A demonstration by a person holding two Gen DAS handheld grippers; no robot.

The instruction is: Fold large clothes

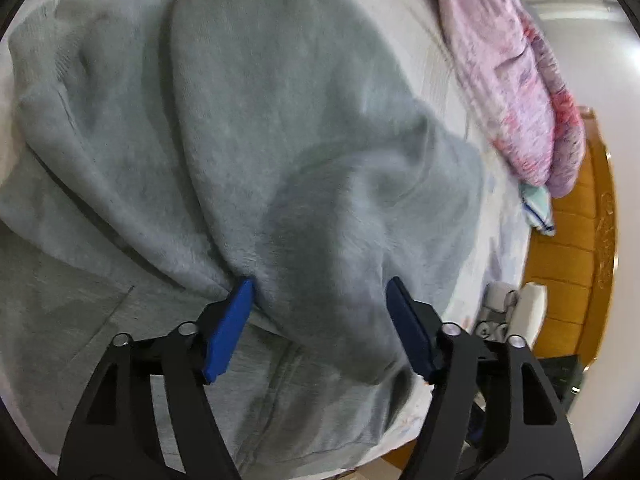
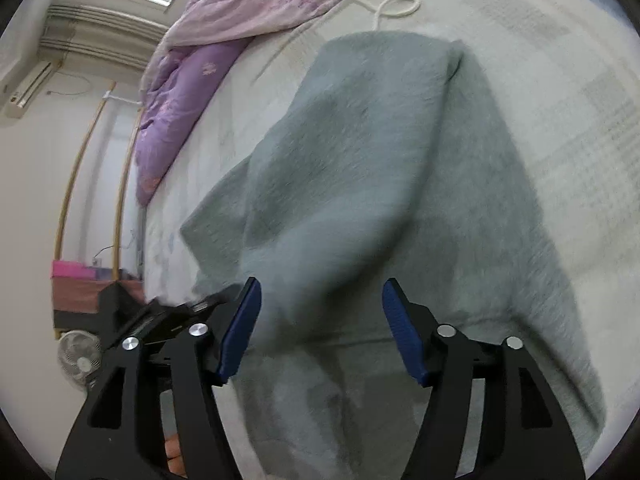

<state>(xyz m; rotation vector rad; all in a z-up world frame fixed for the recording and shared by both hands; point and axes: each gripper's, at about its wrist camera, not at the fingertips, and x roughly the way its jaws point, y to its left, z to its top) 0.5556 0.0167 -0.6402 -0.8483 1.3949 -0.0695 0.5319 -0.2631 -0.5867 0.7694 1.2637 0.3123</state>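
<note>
A large grey-green fleece garment (image 1: 260,128) lies on the bed, partly folded over itself, with a white drawstring (image 2: 394,4) at its far end. My left gripper (image 1: 320,292) is open, its blue pads (image 1: 230,328) wide apart just above a raised fold of the cloth. My right gripper (image 2: 320,296) is open too, its pads (image 2: 402,332) either side of a hanging fold of the same garment (image 2: 380,152). Neither pad pair closes on the cloth.
A pink and purple quilt (image 1: 516,68) is bunched along the far side of the pale bedsheet (image 2: 560,100). A wooden bed frame (image 1: 576,240) shows at the right in the left view. A floor fan (image 2: 80,354) and dark stand (image 2: 120,300) are beside the bed.
</note>
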